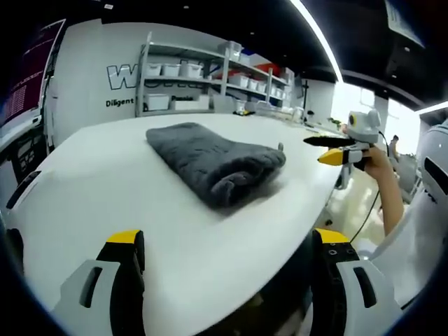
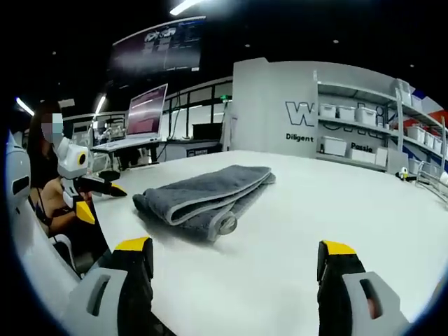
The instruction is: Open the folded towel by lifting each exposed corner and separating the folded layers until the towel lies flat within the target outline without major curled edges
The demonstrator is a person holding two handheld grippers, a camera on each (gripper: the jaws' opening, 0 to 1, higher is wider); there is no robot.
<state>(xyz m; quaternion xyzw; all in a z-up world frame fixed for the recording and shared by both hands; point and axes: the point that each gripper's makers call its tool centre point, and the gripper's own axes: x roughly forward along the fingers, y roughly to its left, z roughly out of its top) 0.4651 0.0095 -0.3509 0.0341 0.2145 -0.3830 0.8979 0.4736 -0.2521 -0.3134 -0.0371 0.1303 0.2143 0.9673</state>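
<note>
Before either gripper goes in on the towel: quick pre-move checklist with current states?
1. Towel still folded, on the white table: ok, nothing opened yet.
2. Left gripper jaws open and empty: ok.
3. Right gripper jaws open and empty: ok.
4. Both grippers short of the towel, no contact: ok.
5. Exposed corner to grab: cannot tell; only a rolled end faces the right gripper view.
6. Target outline on the table: cannot tell, none visible.

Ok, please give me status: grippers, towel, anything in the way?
Left gripper and right gripper open, empty, short of the towel. Towel folded on white table. Nothing blocking it.
</note>
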